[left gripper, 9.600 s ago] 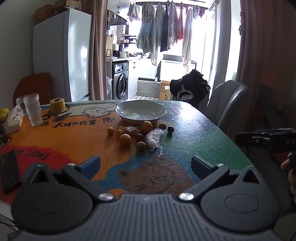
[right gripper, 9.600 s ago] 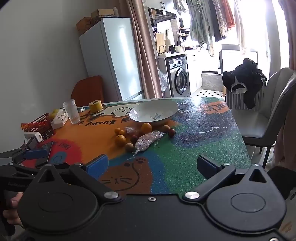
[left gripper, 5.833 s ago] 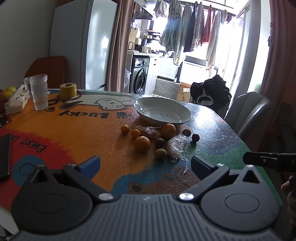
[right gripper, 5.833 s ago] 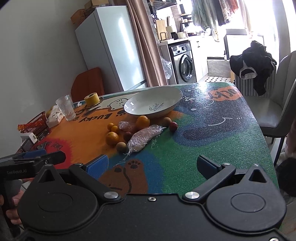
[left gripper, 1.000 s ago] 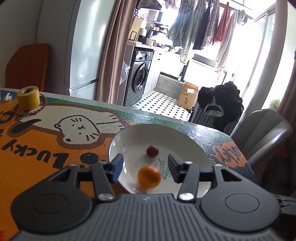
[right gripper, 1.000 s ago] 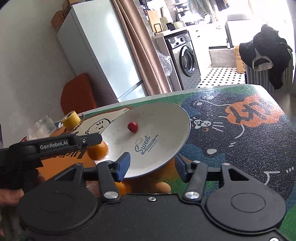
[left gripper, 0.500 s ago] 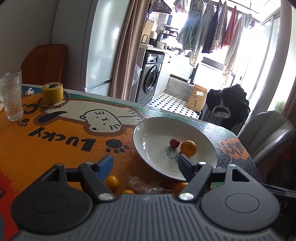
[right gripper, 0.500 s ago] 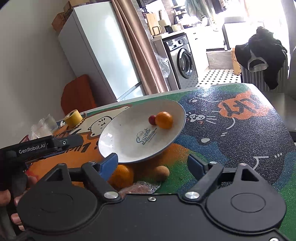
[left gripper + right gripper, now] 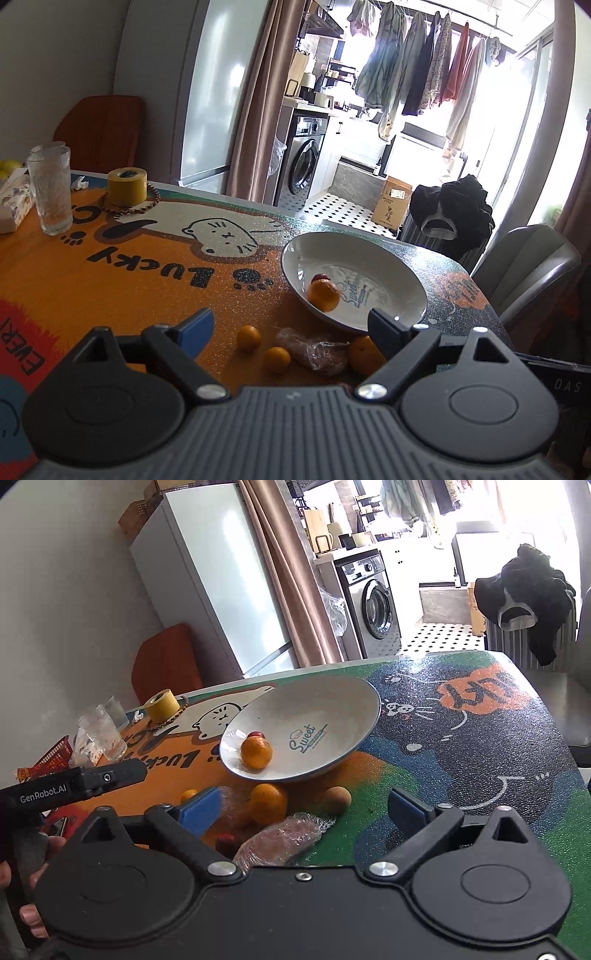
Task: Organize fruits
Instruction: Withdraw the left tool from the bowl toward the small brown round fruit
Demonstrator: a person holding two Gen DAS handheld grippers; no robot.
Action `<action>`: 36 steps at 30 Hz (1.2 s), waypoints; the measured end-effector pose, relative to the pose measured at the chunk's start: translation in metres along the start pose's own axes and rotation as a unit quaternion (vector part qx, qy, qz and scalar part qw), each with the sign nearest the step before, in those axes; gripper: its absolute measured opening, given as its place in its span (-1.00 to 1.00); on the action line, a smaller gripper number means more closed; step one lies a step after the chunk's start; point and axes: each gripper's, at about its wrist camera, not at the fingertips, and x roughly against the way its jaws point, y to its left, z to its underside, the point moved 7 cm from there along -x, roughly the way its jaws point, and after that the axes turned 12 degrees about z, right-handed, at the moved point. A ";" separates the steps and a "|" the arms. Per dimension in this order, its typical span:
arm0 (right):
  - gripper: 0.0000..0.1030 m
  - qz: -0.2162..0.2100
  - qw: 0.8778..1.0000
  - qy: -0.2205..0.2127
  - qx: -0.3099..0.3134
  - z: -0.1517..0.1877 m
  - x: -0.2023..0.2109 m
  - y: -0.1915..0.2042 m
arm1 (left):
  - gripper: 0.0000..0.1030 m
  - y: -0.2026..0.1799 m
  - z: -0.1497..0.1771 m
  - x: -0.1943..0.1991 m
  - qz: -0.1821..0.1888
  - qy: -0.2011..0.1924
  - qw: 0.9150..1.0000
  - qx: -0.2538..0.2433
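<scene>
A white plate [image 9: 373, 264] [image 9: 332, 705] holds an orange [image 9: 324, 294] [image 9: 256, 752] and a small red fruit [image 9: 320, 277] [image 9: 255, 734]. On the table in front of it lie two small oranges [image 9: 248, 336], a larger orange [image 9: 364, 353] [image 9: 268, 803], a brown fruit [image 9: 335, 799], a dark red fruit [image 9: 225, 841] and plastic-wrapped fruit [image 9: 314, 352] [image 9: 282, 837]. My left gripper [image 9: 290, 326] is open and empty above the loose fruit. My right gripper [image 9: 304, 808] is open and empty, just short of the pile.
A glass [image 9: 50, 190], a yellow tape roll [image 9: 127, 187] with a bead bracelet and a tissue pack [image 9: 13, 205] stand at the table's far left. A grey chair [image 9: 524, 266] with dark clothes behind it stands at the right. A red basket [image 9: 51, 757] sits at the left edge.
The left gripper let the orange go into the plate and pulled back, jaws opening wide. The orange rolled to the plate's near-left side. The right gripper also drew back and opened.
</scene>
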 end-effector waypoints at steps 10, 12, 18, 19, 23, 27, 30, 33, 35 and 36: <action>0.98 -0.003 1.000 0.001 0.014 0.012 0.012 0.014 | 0.73 0.003 0.017 0.010 0.010 0.000 1.000 0.006; 0.98 0.000 1.000 0.006 0.012 0.014 0.011 0.015 | 0.73 0.004 0.021 0.012 0.011 0.000 1.000 0.007; 0.99 0.005 1.000 0.011 0.003 0.021 0.008 0.016 | 0.73 0.010 0.030 0.017 0.008 -0.001 1.000 0.019; 0.99 0.004 1.000 0.012 0.004 0.022 0.008 0.017 | 0.73 0.011 0.030 0.018 0.007 -0.002 1.000 0.020; 0.99 0.008 1.000 0.012 0.008 0.027 0.008 0.019 | 0.71 0.012 0.037 0.020 0.013 0.001 1.000 0.027; 0.99 0.008 1.000 0.017 0.000 0.032 0.007 0.016 | 0.68 0.010 0.045 0.019 0.023 0.004 0.999 0.027; 0.99 0.007 1.000 0.020 -0.006 0.036 0.006 0.012 | 0.62 0.009 0.052 0.018 0.023 0.007 0.999 0.026; 0.99 0.007 1.000 0.022 -0.011 0.040 0.005 0.010 | 0.48 0.008 0.058 0.020 0.019 0.005 1.000 0.020; 0.99 0.003 1.000 0.025 -0.012 0.043 0.005 0.010 | 0.34 0.009 0.060 0.021 0.018 0.006 1.000 0.025; 0.99 0.001 1.000 0.026 -0.011 0.045 0.005 0.011 | 0.29 0.009 0.061 0.022 0.019 0.006 0.999 0.028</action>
